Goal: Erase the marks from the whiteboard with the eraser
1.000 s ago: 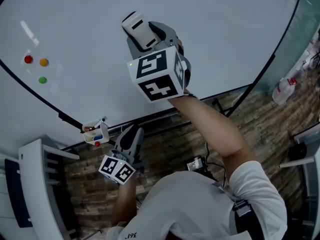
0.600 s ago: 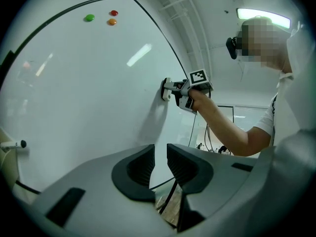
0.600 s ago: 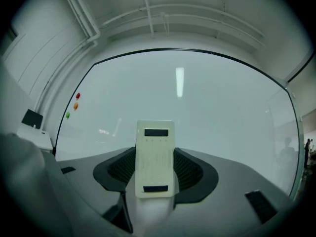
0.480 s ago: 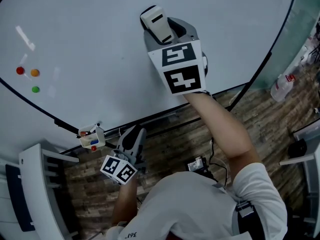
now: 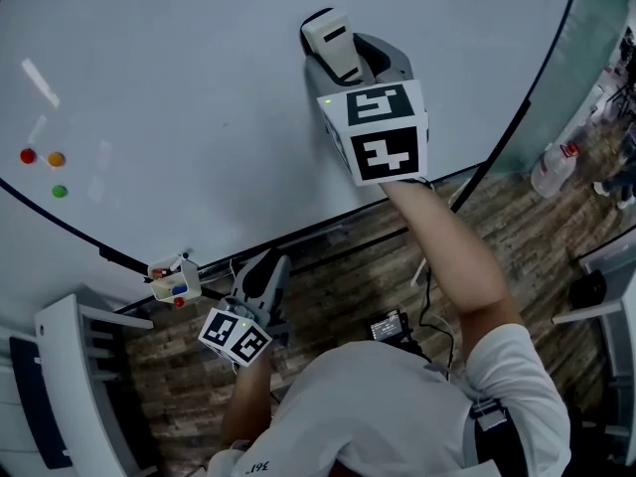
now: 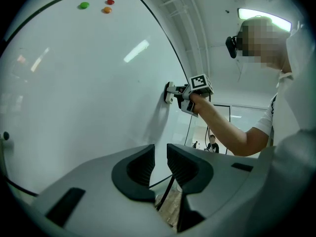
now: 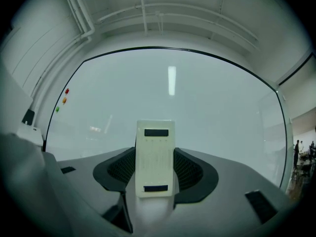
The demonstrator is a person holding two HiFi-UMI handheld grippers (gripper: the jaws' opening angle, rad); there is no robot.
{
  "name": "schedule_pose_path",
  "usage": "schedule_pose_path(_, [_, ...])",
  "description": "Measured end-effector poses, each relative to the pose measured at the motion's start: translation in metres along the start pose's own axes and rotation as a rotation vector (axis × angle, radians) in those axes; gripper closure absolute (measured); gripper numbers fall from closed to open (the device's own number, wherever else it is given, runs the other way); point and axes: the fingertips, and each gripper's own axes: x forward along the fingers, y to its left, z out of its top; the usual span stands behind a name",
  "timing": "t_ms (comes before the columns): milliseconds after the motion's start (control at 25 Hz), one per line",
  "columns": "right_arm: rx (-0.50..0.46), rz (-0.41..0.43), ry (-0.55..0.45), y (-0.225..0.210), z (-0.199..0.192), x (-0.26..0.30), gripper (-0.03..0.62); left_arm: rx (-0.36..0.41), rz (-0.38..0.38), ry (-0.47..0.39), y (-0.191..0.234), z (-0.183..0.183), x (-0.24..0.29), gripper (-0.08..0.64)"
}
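Right gripper view: the eraser (image 7: pixel 154 147) is clamped in the right gripper (image 7: pixel 154 161) against the whiteboard (image 7: pixel 207 107), the left gripper (image 6: pixel 159 164) is held slightly apart and empty, and the eraser could be twisted loose by uneven pressure.

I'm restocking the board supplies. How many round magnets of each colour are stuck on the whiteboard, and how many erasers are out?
Red round magnet: 1
Orange round magnet: 1
Green round magnet: 1
White rectangular eraser: 1
Total: 4
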Motion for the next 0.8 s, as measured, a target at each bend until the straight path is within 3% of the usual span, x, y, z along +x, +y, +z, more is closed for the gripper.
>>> schedule_pose_path(800, [-0.003, -0.134, 0.069, -0.116, -0.049, -0.018, 0.339, 0.001, -0.045, 0.035, -0.026, -0.014, 0.037, 0.479])
